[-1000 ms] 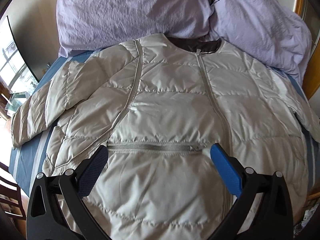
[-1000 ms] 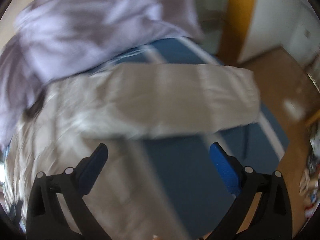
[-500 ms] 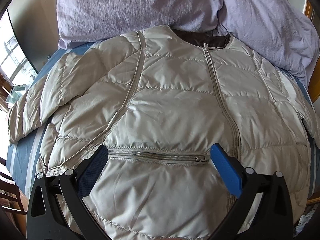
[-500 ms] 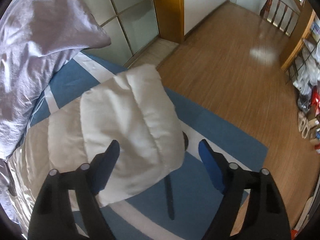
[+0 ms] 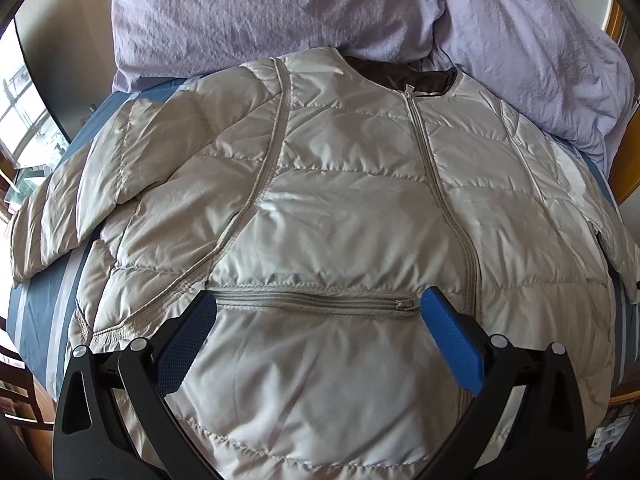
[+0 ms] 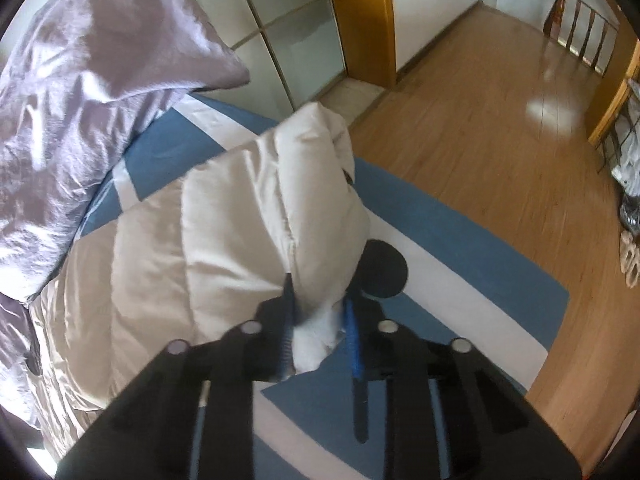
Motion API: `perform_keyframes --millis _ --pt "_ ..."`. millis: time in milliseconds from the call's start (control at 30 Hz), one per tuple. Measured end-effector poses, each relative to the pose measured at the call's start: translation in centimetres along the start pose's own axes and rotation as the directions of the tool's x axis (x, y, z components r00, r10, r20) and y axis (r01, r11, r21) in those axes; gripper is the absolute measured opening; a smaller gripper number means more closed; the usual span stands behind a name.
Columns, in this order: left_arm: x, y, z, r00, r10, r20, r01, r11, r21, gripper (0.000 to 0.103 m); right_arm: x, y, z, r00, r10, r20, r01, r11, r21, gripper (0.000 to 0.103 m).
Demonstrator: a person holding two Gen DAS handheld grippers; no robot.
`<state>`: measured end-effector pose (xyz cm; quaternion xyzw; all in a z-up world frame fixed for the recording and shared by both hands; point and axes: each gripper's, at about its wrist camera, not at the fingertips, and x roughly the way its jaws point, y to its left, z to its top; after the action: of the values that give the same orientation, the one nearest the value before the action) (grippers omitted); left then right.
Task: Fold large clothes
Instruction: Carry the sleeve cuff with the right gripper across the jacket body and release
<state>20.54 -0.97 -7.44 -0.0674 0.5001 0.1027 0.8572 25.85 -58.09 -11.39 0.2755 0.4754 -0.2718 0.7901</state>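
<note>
A pale beige quilted jacket [image 5: 344, 208] lies face up and zipped on a blue striped bed, collar toward the pillows, both sleeves spread out. My left gripper [image 5: 318, 312] is open and hovers above the lower front, its blue pads either side of the horizontal pocket zip [image 5: 316, 303]. In the right wrist view my right gripper [image 6: 320, 316] is shut on the end of the jacket's sleeve [image 6: 256, 216], pinching the bunched cuff over the bed's edge.
Lilac pillows and a duvet [image 5: 280, 8] lie at the head of the bed, touching the collar. The blue and white sheet [image 6: 440, 264] ends at a wooden floor [image 6: 500, 112] on the right, with glass doors [image 6: 288, 32] behind. A chair [image 5: 16, 392] stands at the left.
My right gripper swung to the sleeve end, came down over it and closed on the cuff. My left gripper drifted slightly closer over the jacket front and stayed open.
</note>
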Motion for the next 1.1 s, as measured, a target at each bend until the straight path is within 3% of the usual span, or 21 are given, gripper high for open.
perform_keyframes --millis 167,333,433,600,800,1100 --pt "-0.5 1.5 0.0 1.000 -0.013 0.011 0.013 0.999 -0.031 0.102 -2.8 4.3 -0.1 0.994 0.003 0.106 0.010 0.993 -0.116 0.017" --pt "-1.1 3.2 0.2 0.999 -0.035 0.023 0.036 0.997 -0.068 0.102 -5.7 11.4 -1.2 0.978 0.154 0.142 -0.116 0.962 -0.248 0.017" --pt "-1.4 4.1 0.4 0.998 -0.045 0.033 0.048 0.995 -0.086 0.102 -7.3 16.9 -2.7 0.961 0.251 0.120 -0.197 0.919 -0.342 0.016" --pt "-2.0 5.9 0.3 0.998 -0.053 0.045 0.058 0.992 -0.116 0.102 -8.6 25.3 -6.6 0.929 0.369 0.022 -0.316 0.824 -0.471 0.016" --pt "-2.4 8.2 -0.1 0.998 -0.042 0.055 0.050 0.987 -0.154 0.102 -7.9 32.7 -12.9 0.921 0.368 -0.130 -0.374 0.738 -0.561 0.016" --pt "-3.4 11.5 -0.5 0.997 -0.012 0.076 0.027 0.979 -0.201 0.102 -9.0 41.6 -22.5 0.858 0.392 -0.331 -0.509 0.571 -0.644 0.016"
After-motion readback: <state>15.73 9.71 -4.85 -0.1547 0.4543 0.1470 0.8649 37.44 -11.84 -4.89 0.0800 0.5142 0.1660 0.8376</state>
